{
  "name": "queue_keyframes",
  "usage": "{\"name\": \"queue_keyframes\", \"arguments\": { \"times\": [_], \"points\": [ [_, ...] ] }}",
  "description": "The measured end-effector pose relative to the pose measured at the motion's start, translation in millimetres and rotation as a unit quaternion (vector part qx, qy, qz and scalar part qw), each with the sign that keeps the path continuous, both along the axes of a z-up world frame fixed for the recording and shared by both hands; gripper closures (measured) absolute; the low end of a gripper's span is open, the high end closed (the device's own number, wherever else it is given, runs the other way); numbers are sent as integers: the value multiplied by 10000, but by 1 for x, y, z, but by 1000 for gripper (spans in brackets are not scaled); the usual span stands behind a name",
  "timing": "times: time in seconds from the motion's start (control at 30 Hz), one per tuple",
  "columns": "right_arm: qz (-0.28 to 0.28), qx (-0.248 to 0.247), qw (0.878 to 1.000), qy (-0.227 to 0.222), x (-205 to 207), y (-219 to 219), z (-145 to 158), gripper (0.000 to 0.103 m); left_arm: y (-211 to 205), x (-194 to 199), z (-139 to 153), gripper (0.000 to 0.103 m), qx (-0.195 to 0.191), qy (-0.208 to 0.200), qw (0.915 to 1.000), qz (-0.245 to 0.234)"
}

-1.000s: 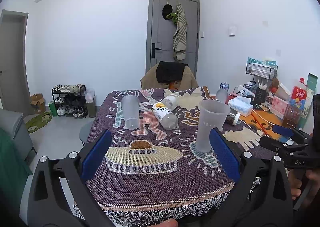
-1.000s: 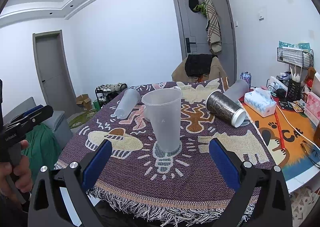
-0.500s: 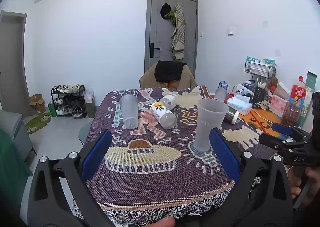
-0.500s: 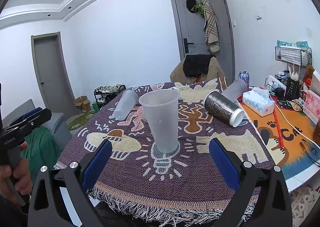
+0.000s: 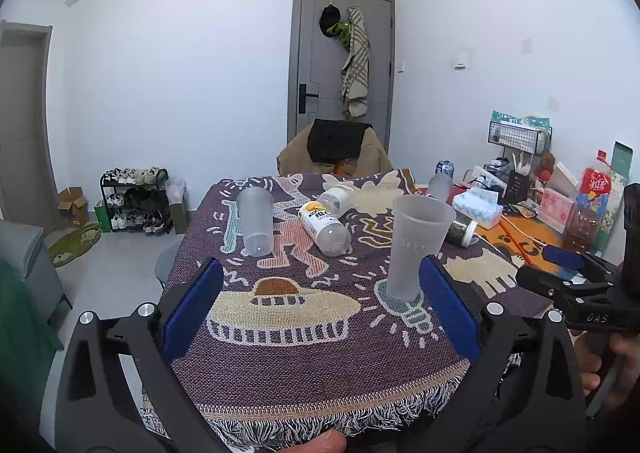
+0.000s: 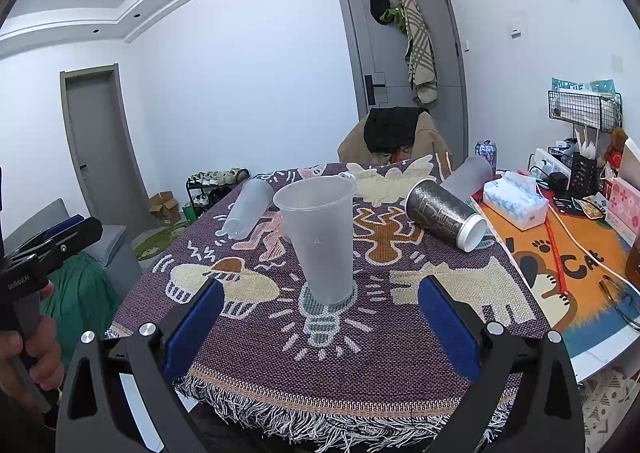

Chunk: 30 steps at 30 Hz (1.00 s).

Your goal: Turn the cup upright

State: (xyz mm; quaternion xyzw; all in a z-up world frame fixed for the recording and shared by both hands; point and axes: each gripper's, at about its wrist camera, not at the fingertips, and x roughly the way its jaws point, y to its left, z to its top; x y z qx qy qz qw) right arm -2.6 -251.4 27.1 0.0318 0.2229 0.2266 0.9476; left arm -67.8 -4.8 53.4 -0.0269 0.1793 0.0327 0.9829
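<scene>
Standing upright on the patterned cloth (image 6: 400, 333), the clear cup (image 6: 320, 237) sits free; both tongs, left (image 5: 320, 309) and right (image 6: 320, 317), gape wide and empty.

Desk under a purple patterned woven cloth (image 6: 400, 353) with fringe on the near edge; on it a dark patterned cup (image 6: 444, 213) lying on its side at right, a frosted cup (image 5: 255, 227) on its side at far left, and a yellow-label bottle (image 5: 324, 227) lying mid-cloth with a second clear bottle (image 5: 336, 201) just beyond it. Right of the cloth, a tissue box (image 6: 515, 199) on an orange cat mat (image 6: 568, 273), a wire basket (image 6: 584, 109) and a soda can (image 6: 486, 153) farther back. Far side: chair draped with a black and tan jacket (image 5: 336, 149), grey door (image 5: 320, 65) with hung scarf, shoe rack (image 5: 134, 199) far left.
</scene>
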Motion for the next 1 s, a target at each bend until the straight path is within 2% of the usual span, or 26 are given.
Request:
{"name": "queue_keyframes", "arguments": {
  "times": [0.53,1.0],
  "points": [
    [-19,10,10000,-24,0,-3,1,8,0,8,-4,6,-11,49,9999,114],
    [-48,8,10000,37,4,-5,-3,8,-3,5,-6,6,44,-92,9999,88]
  ]
}}
